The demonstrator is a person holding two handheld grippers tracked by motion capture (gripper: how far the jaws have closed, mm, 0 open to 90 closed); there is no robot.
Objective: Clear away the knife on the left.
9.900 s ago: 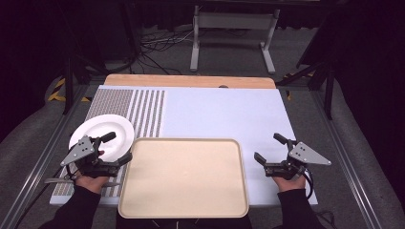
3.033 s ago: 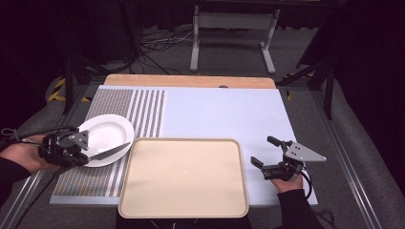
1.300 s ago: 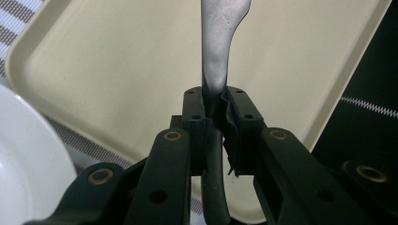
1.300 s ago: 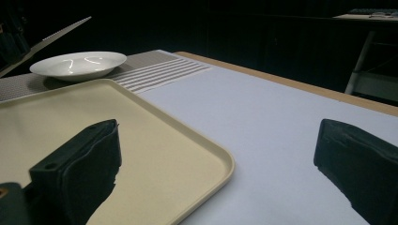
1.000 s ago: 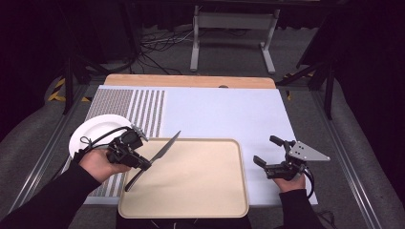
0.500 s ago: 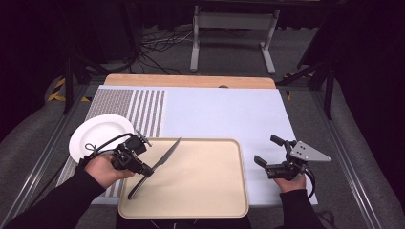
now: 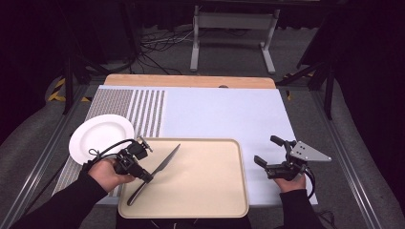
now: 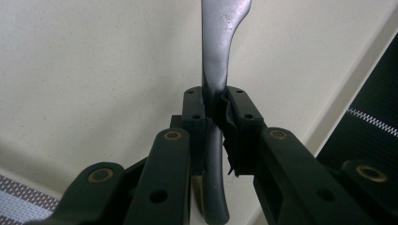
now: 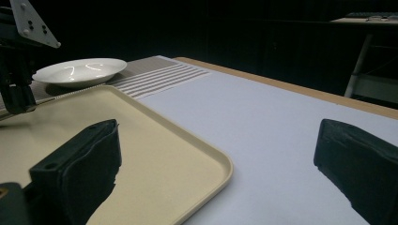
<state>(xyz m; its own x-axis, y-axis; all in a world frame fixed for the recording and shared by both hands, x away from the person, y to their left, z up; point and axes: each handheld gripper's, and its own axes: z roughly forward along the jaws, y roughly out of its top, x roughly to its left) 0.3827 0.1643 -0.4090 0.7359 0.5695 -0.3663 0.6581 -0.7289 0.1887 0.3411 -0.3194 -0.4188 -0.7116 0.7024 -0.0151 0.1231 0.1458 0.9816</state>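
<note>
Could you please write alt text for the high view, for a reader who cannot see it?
The person's left gripper holds a dark table knife over the left part of a beige tray, blade pointing up and to the right. A white plate sits left of the tray on the table, and the right gripper rests open beside the tray's right edge.

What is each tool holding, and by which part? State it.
The left tool is shut on a knife, gripping it where handle meets blade, over the tray. The right tool is open and holds nothing.
</note>
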